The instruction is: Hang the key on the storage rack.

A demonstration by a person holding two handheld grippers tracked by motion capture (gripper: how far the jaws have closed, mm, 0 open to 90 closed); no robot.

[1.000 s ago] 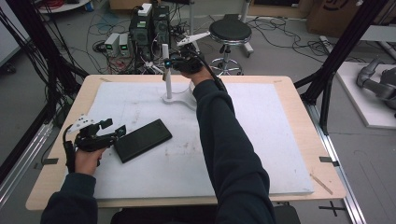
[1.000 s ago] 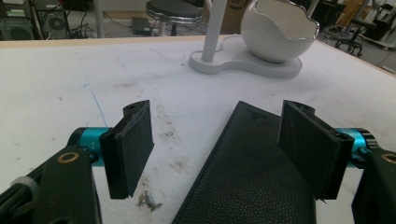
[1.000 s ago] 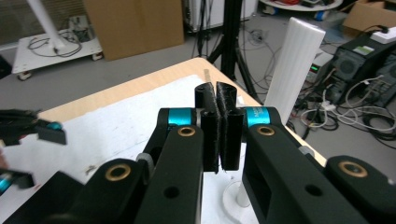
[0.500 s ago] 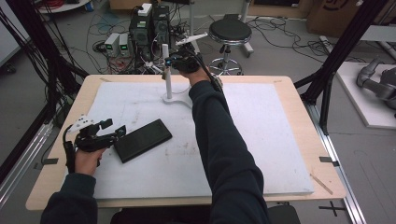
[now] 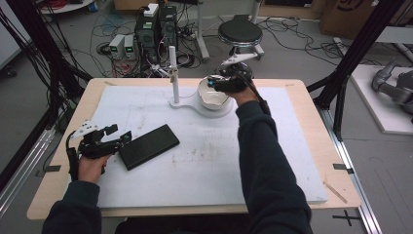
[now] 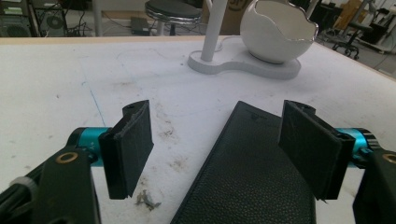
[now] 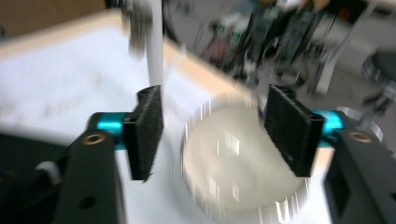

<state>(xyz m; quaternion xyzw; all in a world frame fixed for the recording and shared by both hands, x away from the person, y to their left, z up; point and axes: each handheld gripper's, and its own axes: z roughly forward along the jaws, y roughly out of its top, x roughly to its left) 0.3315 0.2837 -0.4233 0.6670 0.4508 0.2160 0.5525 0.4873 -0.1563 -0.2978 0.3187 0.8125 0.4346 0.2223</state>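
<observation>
A black leather case (image 5: 148, 146) lies flat on the white mat (image 5: 204, 161) at the left. My left gripper (image 5: 119, 134) rests open beside its left end. In the left gripper view the case (image 6: 252, 172) runs under the right jaw of that gripper (image 6: 217, 116), with no pad pressing on it. At the far middle of the mat stands a white stand with an upright post (image 5: 173, 73) and a white egg-shaped bowl (image 5: 214, 99). My right gripper (image 5: 214, 85) hovers just above the bowl's rim. Its jaws have just been opening, and the blurred bowl (image 7: 233, 163) lies below the gripper (image 7: 215, 107) with nothing between the jaws.
The stand's flat white base (image 5: 195, 105) joins post and bowl. Beyond the table's far edge are computer boxes (image 5: 156, 24), cables and a round stool (image 5: 239, 31). Black frame legs (image 5: 350, 63) rise at both sides. The person's right forearm (image 5: 263, 156) crosses the mat.
My right gripper has moved from the top of the post rightward and a little down to over the bowl, and its jaws have opened. The left gripper and the case have stayed put.
</observation>
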